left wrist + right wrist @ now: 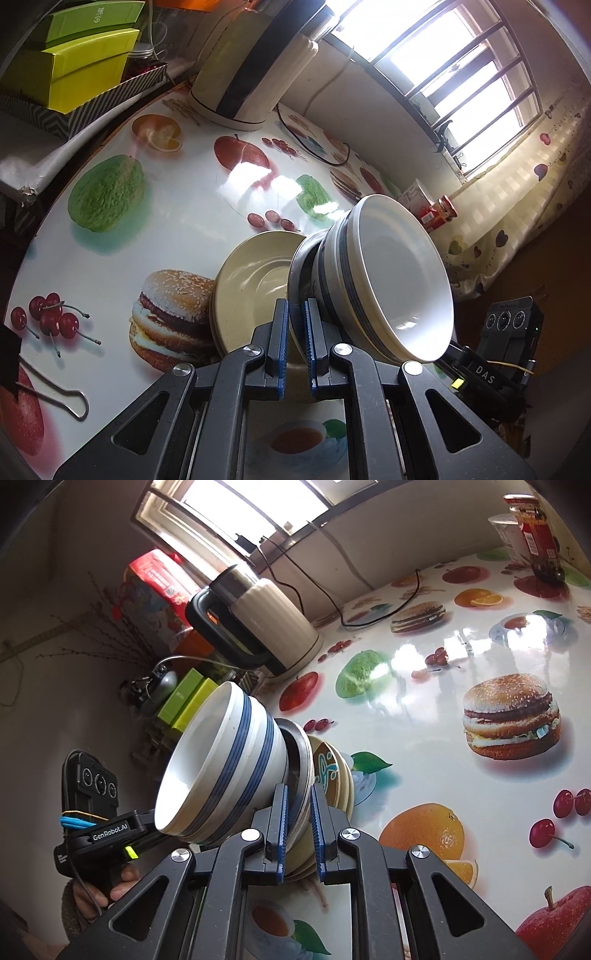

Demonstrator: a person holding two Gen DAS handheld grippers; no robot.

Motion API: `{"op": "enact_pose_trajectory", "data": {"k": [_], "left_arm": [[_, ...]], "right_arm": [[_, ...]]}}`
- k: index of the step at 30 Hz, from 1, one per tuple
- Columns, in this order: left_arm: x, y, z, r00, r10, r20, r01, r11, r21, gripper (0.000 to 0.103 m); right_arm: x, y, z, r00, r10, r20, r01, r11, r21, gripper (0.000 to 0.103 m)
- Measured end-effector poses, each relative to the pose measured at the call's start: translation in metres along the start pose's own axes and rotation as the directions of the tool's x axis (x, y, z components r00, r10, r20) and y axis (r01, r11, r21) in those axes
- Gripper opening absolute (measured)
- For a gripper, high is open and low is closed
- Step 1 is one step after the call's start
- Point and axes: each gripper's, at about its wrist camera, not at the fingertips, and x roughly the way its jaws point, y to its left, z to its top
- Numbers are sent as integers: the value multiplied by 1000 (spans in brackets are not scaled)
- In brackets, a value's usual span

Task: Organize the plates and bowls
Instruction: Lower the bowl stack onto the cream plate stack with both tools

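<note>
Above the glossy white tabletop printed with fruit and burgers [110,258], you hold a tilted stack of dishes between both tools: a beige round plate [251,273] at the bottom, a grey metal dish [301,266] on it, and white bowls with blue bands [388,280] nested on top, their mouths turned sideways. Your left gripper [295,325] is clamped on the rim of the stack, its blue-padded fingers pinching the metal dish edge with the beige plate just beside them. Your right gripper [297,808] is likewise closed on the opposite rim, where the metal dish and the beige plates, one with a teal and brown pattern [328,771], sit between its fingers. Whether the stack's lower edge touches the table you cannot tell. Farther back on the table stands a cream ribbed electric kettle with a black handle [258,624], well apart from the dishes, with a red-lidded jar [535,528] near the wall.
</note>
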Motion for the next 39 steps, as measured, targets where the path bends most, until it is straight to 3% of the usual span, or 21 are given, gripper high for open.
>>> {"op": "enact_pose_trajectory", "data": {"k": [20,39], "left_arm": [[4,15,6,1000,25,-2,-26,1000,-15,8],[4,17,5,1000,25,8,-25,999,-39,8]], "right_arm": [[28,0,7,999,-7,-35,7,1000,0,13],[30,1,8,999,-8,-32,7,1000,-13,14]]}}
